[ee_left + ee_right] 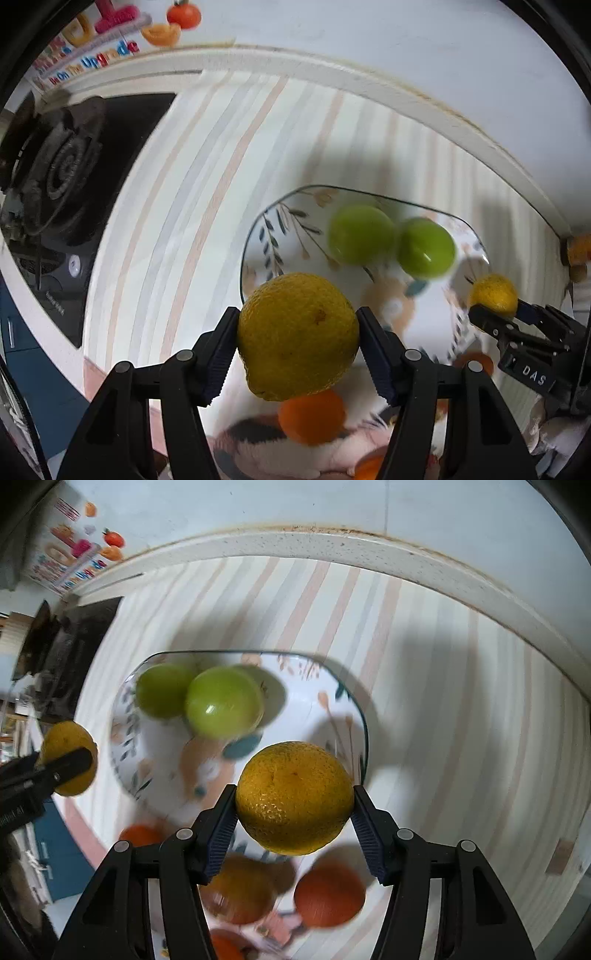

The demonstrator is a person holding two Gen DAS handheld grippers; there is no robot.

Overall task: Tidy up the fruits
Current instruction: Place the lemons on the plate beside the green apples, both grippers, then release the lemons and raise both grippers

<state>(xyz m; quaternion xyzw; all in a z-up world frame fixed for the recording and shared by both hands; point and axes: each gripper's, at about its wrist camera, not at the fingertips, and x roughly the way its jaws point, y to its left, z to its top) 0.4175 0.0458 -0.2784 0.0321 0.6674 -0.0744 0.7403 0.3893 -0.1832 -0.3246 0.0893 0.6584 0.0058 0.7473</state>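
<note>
My left gripper [297, 334] is shut on a yellow lemon [295, 332] and holds it above the near edge of a floral plate [273, 236]. Two green apples [391, 240] lie on the plate's far side. My right gripper [293, 799] is shut on a yellow-orange citrus [293, 797], also above the plate [325, 686]. The apples show in the right wrist view [218, 701]. Each gripper shows in the other's view: the right gripper [495, 306] with its fruit, the left gripper [66, 762] with its lemon.
Several oranges [328, 895] lie on a patterned cloth below the grippers; one orange [312, 417] shows in the left view. A black gas stove [62, 173] is at the left. The striped counter [207, 155] ends at a white wall ledge [332, 542].
</note>
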